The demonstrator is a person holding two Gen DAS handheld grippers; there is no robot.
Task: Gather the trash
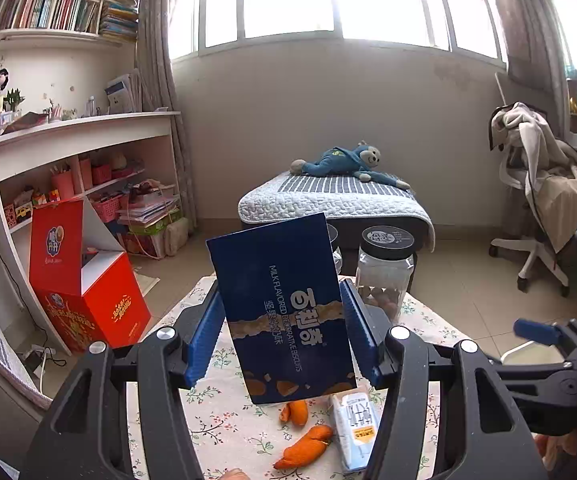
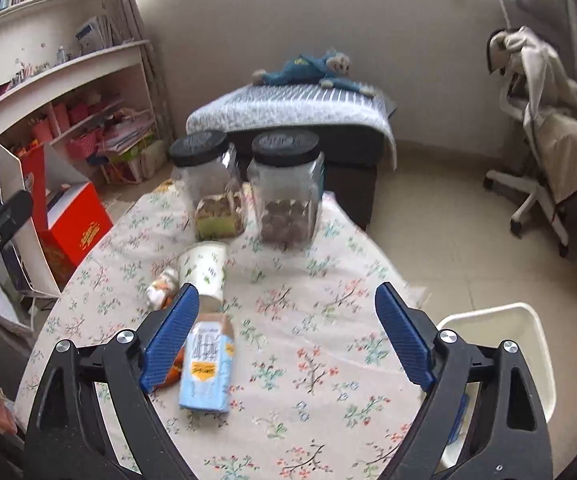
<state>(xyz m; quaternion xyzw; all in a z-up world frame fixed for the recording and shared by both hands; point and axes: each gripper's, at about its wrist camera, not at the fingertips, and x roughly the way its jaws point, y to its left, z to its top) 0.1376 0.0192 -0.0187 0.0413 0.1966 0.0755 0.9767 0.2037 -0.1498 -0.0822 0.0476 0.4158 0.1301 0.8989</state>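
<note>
Left gripper (image 1: 284, 336) jaws clamp blue biscuit box (image 1: 284, 304), held tilted above worktop (image 1: 224, 420). Right gripper (image 2: 288, 336) jaws wide open, nothing gripped, over floral cloth beside milk carton (image 2: 207, 368). Paper cup (image 2: 204, 270) lies near 2 jars (image 2: 284, 188).

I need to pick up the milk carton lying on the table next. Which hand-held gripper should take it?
Right. The right hand-held gripper is open and empty, with the milk carton beside its left finger. The left hand-held gripper is clamped on the blue biscuit box.
</note>
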